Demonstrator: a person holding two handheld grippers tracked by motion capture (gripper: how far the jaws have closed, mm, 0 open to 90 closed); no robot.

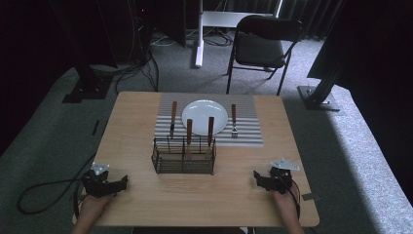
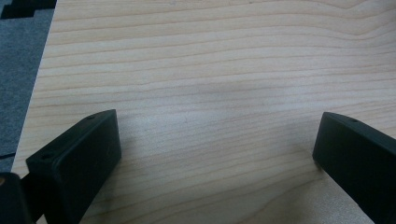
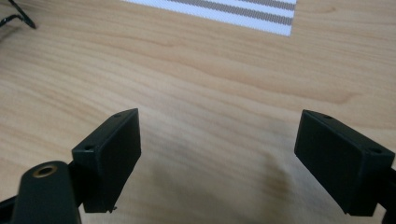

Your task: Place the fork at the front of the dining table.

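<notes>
Claws wide apart, empty, over bare table.

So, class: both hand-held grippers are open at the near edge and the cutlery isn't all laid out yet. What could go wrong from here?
1. The wire basket looks light; pulling a utensil upward might tip or drag it.
2. The basket sits close to the plate, so a lifted utensil could knock it.
3. The fork and knife lie loose on the mat; a passing right hand-held gripper might nudge them.
</notes>
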